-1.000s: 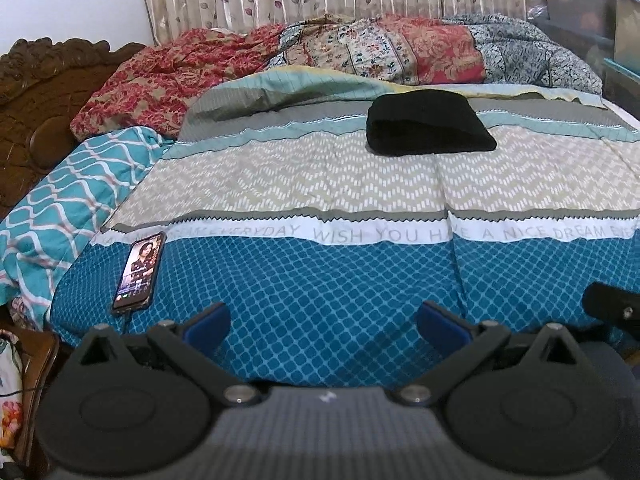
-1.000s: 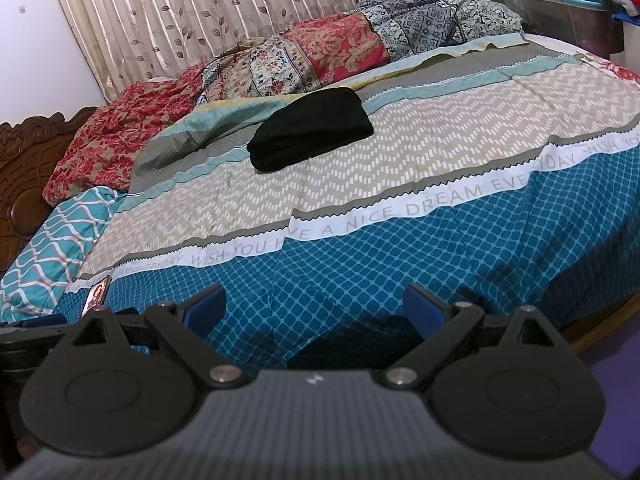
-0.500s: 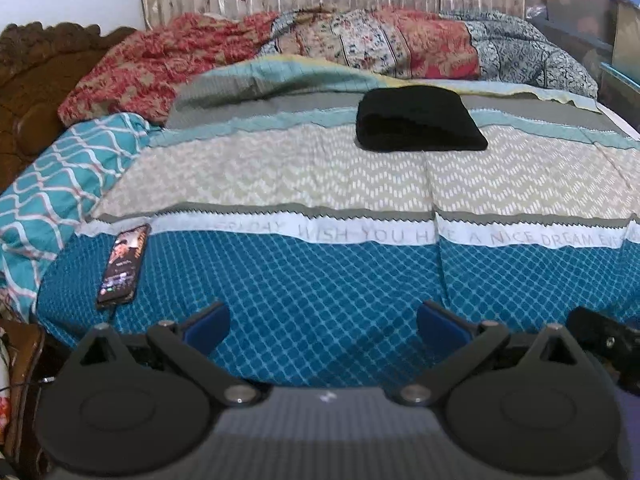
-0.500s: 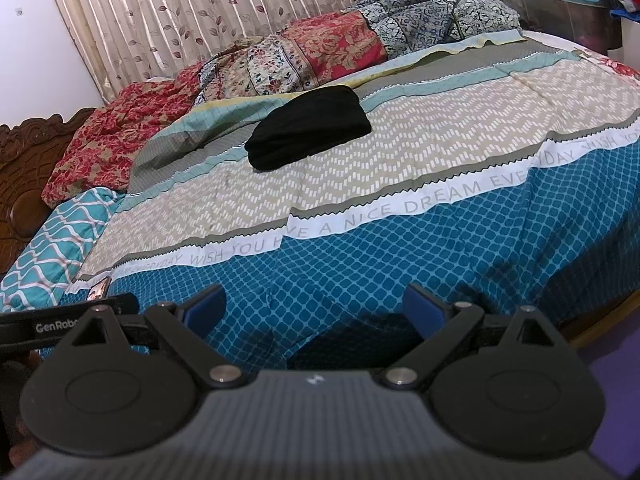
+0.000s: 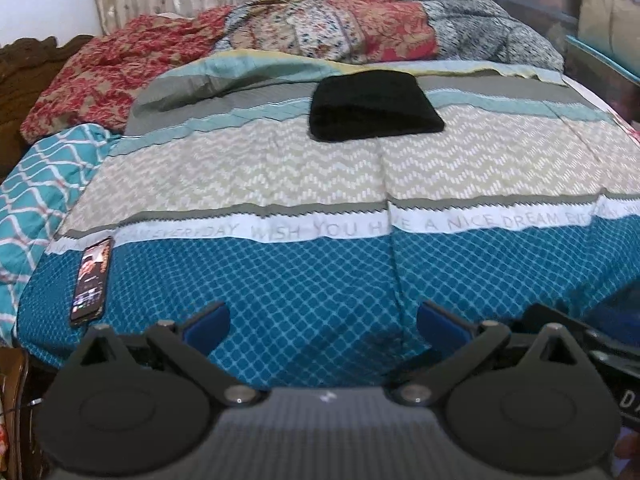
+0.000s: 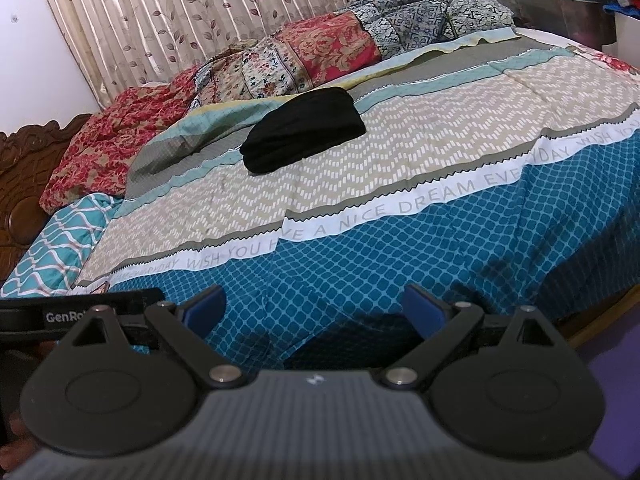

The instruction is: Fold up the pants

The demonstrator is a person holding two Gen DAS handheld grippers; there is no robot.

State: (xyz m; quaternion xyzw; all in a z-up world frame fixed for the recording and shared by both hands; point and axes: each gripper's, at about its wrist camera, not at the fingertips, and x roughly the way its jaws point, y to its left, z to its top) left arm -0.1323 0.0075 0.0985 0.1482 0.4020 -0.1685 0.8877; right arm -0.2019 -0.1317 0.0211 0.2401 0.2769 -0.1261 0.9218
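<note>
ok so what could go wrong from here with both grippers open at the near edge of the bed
1. The black pants lie folded far up the bedspread, well beyond the open left gripper and right gripper; a long reach could drag and undo the bundle.
2. The phone lies at the bed's left edge near the left gripper; a sideways sweep might knock it off.

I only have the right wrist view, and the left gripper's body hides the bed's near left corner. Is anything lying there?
Observer: Yes, a phone lies flat on the blue checked part of the cover, screen lit.
Operator: Is the left gripper holding anything?
Observer: No, the left gripper is open, nothing between its fingers.
Operator: Where are the pants from that side?
Observer: The black pants sit straight ahead of it, folded, well apart from the phone.
</note>
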